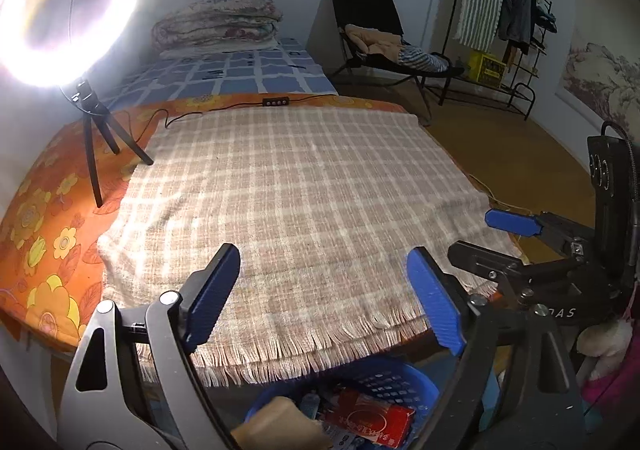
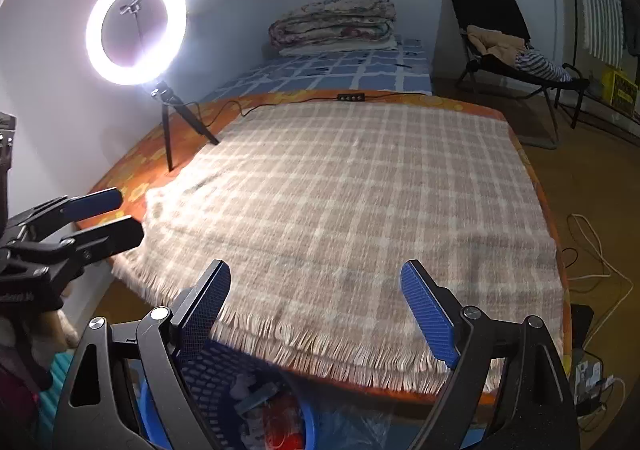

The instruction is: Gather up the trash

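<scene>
My left gripper [image 1: 324, 296] is open and empty above the near fringed edge of a beige checked blanket [image 1: 296, 193] on a table. My right gripper [image 2: 318, 308] is open and empty over the same edge; it also shows in the left wrist view [image 1: 486, 236] at the right. The left gripper shows in the right wrist view [image 2: 116, 215] at the left. Below the table edge stands a blue plastic basket [image 1: 400, 382] holding trash: a red packet [image 1: 368, 420] and a tan wrapper [image 1: 280, 422]. The basket also shows in the right wrist view [image 2: 216, 378].
A lit ring light [image 1: 68, 5] on a tripod [image 1: 96, 133] stands at the table's left rear, with its cable and remote [image 1: 274, 102]. Behind are a bed [image 1: 240, 69], a black chair [image 1: 380, 37] and a clothes rack [image 1: 508, 21]. Cables [image 2: 592, 250] lie on the floor.
</scene>
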Demonstrator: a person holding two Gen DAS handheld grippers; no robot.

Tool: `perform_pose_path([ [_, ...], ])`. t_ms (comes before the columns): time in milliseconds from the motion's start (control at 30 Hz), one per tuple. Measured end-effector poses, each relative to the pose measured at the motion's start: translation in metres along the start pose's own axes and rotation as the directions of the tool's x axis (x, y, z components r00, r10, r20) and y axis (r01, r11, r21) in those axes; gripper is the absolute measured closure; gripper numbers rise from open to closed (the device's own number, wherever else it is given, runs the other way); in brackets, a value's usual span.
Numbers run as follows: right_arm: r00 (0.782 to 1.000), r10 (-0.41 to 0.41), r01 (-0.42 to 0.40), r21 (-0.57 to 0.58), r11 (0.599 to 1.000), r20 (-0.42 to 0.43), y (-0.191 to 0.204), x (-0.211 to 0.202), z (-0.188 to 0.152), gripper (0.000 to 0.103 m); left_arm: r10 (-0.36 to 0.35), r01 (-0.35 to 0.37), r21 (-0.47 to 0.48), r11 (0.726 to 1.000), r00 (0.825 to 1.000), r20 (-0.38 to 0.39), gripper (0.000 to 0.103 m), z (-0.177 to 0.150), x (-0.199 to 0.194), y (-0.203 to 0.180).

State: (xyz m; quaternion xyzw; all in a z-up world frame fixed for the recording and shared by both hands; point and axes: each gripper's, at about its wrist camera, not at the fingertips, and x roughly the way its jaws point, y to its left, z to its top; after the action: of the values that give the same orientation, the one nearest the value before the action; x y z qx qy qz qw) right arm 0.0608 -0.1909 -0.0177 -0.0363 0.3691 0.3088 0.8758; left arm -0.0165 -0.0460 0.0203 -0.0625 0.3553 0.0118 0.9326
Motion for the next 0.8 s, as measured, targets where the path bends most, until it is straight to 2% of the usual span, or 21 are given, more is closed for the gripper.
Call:
perform_pose_path([
  [100, 1.000, 0.008, -0.008, 0.009, 1.000, -0.001, 0.001, 0.004, 0.005, 0.015, 0.010, -0.010, -0.002, 1.000, 1.000, 0.002, 0.013, 0.000, 0.000, 0.001],
  [233, 1.000, -0.014, 0.014, -0.001, 1.000, -0.004, 0.006, 0.011, 0.008, 0.015, 0.029, -0.029, -0.005, 1.000, 0.999, 0.023, 0.005, 0.001, -0.002, 0.002],
  [800, 1.000, -0.027, 0.028, 0.039, 0.999, -0.008, 0.001, 0.018, 0.011, 0.015, 0.058, -0.057, -0.012, 0.998, 0.998, 0.040, 0.003, 0.002, -0.006, 0.005],
])
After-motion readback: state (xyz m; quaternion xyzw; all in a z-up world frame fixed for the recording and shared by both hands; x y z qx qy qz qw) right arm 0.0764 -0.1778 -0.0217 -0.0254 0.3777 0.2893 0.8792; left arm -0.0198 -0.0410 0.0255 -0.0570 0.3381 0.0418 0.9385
